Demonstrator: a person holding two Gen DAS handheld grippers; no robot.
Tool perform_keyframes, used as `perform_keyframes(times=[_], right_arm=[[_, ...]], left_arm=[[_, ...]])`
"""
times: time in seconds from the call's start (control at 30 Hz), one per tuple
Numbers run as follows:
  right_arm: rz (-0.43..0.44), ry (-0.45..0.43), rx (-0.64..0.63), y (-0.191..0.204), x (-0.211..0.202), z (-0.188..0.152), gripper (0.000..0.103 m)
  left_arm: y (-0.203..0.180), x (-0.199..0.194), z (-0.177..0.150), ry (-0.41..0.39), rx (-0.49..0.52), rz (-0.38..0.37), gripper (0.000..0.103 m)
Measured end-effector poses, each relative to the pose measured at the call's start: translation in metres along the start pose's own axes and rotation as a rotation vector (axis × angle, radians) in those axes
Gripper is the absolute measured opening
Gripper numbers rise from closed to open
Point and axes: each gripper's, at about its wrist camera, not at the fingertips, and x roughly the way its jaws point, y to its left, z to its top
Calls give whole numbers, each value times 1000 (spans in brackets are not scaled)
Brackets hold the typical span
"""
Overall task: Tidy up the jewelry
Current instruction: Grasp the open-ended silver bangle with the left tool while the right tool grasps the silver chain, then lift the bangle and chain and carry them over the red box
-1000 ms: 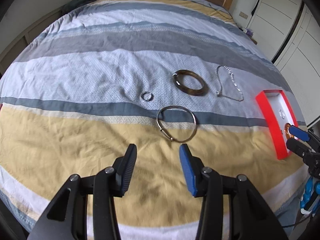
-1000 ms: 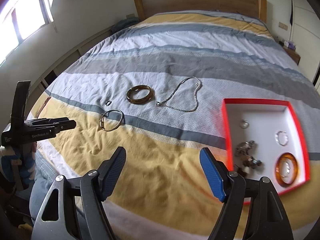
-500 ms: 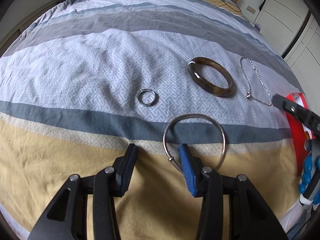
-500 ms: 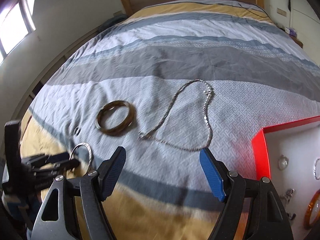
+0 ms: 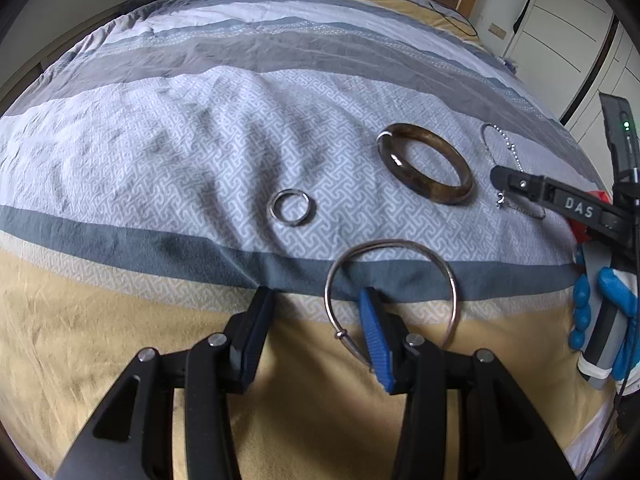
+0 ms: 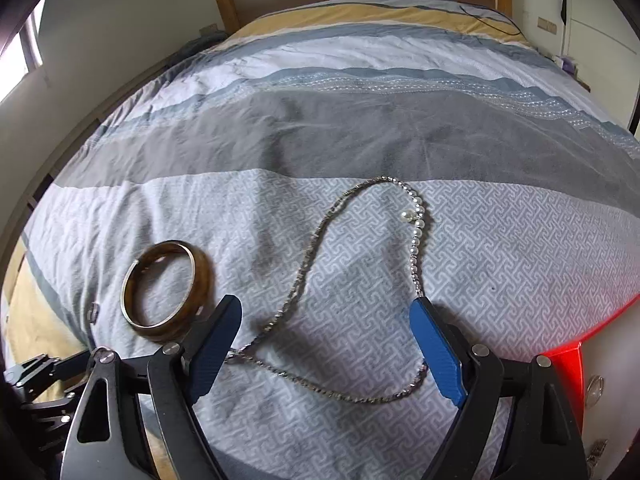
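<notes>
**Both grippers low over the jewelry, nothing gripped**

Your left gripper sits low over the striped bedspread with its jaws partly open. The right blue finger stands inside the thin silver bangle; the bangle's left arc lies between the two fingers, and neither pad presses on it. The small silver ring lies just beyond, to the left. The brown bangle lies farther off, to the right.

Your right gripper is low over the silver chain necklace. Its jaws stand wide and are opening. The near loop of the chain lies between the fingers, ungripped. The red tray sits at the near right edge.
</notes>
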Motion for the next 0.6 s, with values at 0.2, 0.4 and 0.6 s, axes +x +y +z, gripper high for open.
perform_keyframes(times=[0.2, 0.4, 0.6], right_arm=[[-68, -11, -39, 3, 6, -6, 85], [-4, 18, -49, 7, 2, -18, 36], [216, 106, 21, 10, 2, -28, 5]], left_arm=[[-2, -4, -5, -17, 4, 15, 42], [-13, -9, -8, -13, 33, -19, 16], [-21, -10, -7, 40, 6, -161, 6]])
